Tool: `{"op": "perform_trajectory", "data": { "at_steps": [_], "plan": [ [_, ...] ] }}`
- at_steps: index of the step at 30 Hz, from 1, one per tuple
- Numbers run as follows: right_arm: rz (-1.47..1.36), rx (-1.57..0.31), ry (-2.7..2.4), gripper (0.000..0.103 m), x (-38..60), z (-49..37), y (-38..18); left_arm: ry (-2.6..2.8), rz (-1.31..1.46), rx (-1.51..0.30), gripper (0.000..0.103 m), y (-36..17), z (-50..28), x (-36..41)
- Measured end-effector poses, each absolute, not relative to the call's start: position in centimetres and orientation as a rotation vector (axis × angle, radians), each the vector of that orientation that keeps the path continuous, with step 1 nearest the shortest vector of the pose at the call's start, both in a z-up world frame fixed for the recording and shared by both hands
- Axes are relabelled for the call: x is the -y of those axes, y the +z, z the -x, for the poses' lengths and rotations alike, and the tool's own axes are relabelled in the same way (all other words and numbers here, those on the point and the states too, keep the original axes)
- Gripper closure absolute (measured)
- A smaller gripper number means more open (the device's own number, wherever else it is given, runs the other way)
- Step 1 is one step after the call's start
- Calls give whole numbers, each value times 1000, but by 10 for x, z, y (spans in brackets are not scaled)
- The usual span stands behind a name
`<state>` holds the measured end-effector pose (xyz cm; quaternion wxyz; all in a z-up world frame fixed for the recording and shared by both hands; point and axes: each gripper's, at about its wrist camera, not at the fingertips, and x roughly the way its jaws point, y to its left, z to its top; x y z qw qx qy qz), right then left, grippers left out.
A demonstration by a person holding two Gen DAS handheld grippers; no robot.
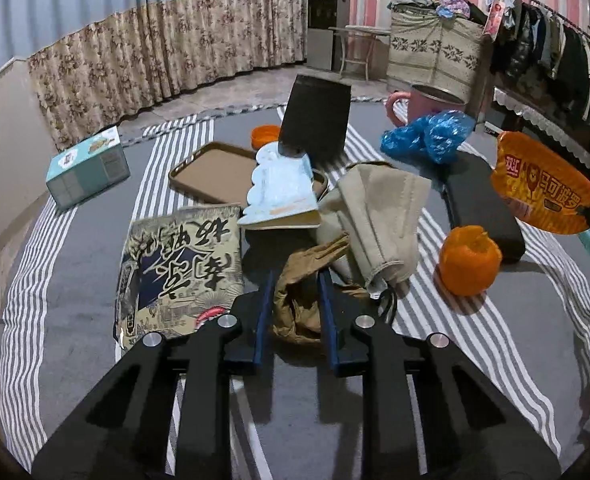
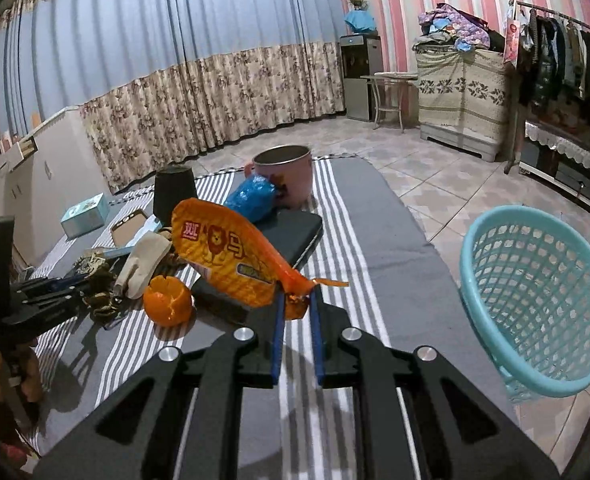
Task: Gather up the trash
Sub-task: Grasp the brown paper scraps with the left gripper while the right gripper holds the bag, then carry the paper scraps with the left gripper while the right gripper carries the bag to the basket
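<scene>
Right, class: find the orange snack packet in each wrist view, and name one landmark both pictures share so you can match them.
Left wrist view: the orange snack packet hangs at the far right edge, above the striped cloth.
Right wrist view: the same packet is centre-left, pinched at its corner by the right hand-held gripper.
Shared landmark: the peeled orange, just below the packet in both.

A home bedroom: floral curtains (image 2: 215, 92), hanging clothes rack (image 2: 567, 56) (striped wallpaper).
</scene>
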<state>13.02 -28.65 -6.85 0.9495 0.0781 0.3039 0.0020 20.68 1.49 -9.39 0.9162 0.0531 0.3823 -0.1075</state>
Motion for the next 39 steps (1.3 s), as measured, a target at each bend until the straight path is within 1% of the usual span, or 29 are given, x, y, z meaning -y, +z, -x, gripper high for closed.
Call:
{"op": "perform_trajectory", "data": {
  "at_steps": [3, 7, 11, 17, 23, 29, 39],
  "plan": [
    [-169, -607, 0, 91, 295, -125, -64, -183, -114, -751, 84, -86, -200, -14],
    [-175, -588, -12, 91, 305, -116, -58, -158, -102, -673, 84, -61, -189, -9],
    [-190, -572, -41, 91, 324, -105, -50, -157, -119, -590, 84, -33, -176, 13],
    [-220, -558, -116, 91, 361, -85, -43, -218, -114, -538, 84, -11, -168, 60],
    [-230, -545, -231, 91, 409, -60, -36, -303, -107, -514, 84, -4, -164, 114],
    [-254, -538, -348, 91, 457, -38, -33, -412, -157, -489, 84, -3, -158, 184],
    [-285, -539, -457, 91, 505, -30, -35, -555, -188, -460, 84, 0, -153, 269]
  ]
}}
